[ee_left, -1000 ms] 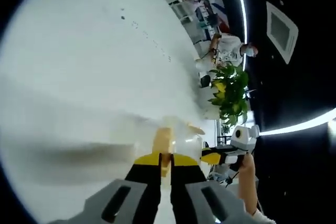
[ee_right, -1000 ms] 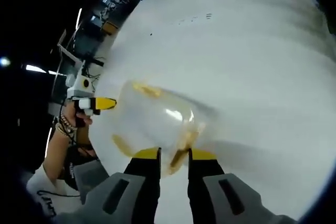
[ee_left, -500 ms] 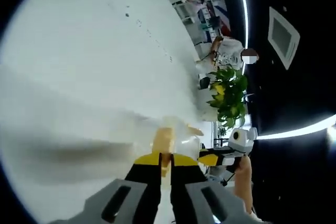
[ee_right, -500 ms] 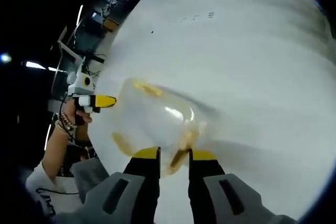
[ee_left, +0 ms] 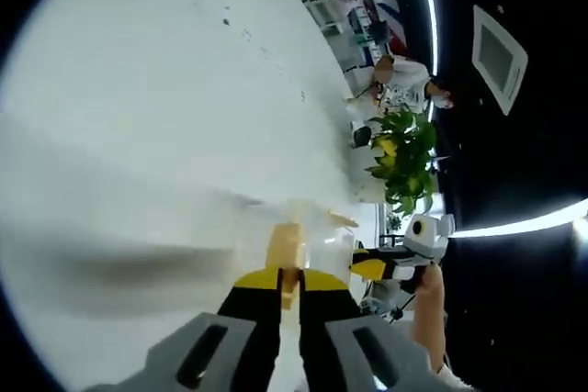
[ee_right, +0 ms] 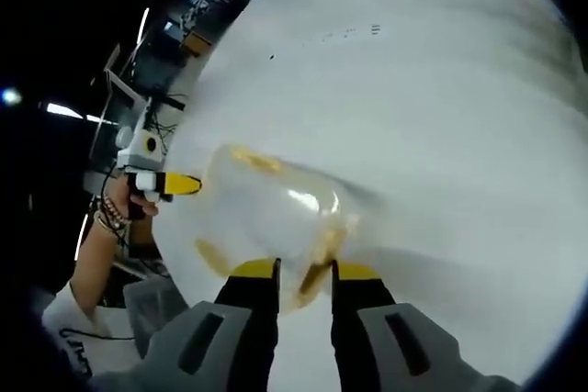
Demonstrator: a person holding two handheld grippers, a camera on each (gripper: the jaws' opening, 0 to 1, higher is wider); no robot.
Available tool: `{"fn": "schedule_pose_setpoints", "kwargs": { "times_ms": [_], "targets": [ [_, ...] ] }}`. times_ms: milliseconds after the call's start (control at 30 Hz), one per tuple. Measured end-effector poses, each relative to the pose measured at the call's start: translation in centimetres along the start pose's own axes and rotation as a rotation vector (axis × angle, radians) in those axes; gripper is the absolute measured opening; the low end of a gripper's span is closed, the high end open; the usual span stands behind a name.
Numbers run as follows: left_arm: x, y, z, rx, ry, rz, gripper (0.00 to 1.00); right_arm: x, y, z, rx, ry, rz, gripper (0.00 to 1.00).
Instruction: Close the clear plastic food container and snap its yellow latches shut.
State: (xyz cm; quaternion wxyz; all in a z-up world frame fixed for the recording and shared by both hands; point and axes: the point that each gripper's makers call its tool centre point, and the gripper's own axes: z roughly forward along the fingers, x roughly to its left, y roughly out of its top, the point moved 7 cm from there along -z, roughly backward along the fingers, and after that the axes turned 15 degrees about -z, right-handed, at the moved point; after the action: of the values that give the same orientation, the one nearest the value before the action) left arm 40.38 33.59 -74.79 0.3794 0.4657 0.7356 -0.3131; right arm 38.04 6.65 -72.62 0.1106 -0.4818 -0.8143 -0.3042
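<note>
A clear plastic food container (ee_right: 276,222) is sitting on a white tabletop (ee_right: 441,117), its lid appearing down. The right hand-held gripper (ee_right: 304,273) is closing narrowly on the yellow latch (ee_right: 323,247) at the near edge. From the opposite side, the left hand-held gripper (ee_left: 290,279) is pinching another yellow latch (ee_left: 284,247), jaws nearly together. Almost nothing has shifted over the past second; both grippers are staying clamped, which suggests the latches are being pressed home. A potted plant (ee_left: 401,161) and a person are showing in the background.
</note>
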Motion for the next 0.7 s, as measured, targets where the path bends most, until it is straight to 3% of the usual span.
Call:
{"fn": "schedule_pose_setpoints", "kwargs": {
  "times_ms": [233, 700],
  "targets": [
    [1.1, -0.8, -1.7, -0.011, 0.015, 0.031, 0.0, 1.5, -0.3, 0.9, -0.01, 0.014, -0.027, 0.18],
    [2.4, -3.4, -5.7, -0.085, 0.192, 0.384, 0.0, 5.7, -0.1, 3.3, 0.023, 0.012, -0.147, 0.18]
  ]
}}
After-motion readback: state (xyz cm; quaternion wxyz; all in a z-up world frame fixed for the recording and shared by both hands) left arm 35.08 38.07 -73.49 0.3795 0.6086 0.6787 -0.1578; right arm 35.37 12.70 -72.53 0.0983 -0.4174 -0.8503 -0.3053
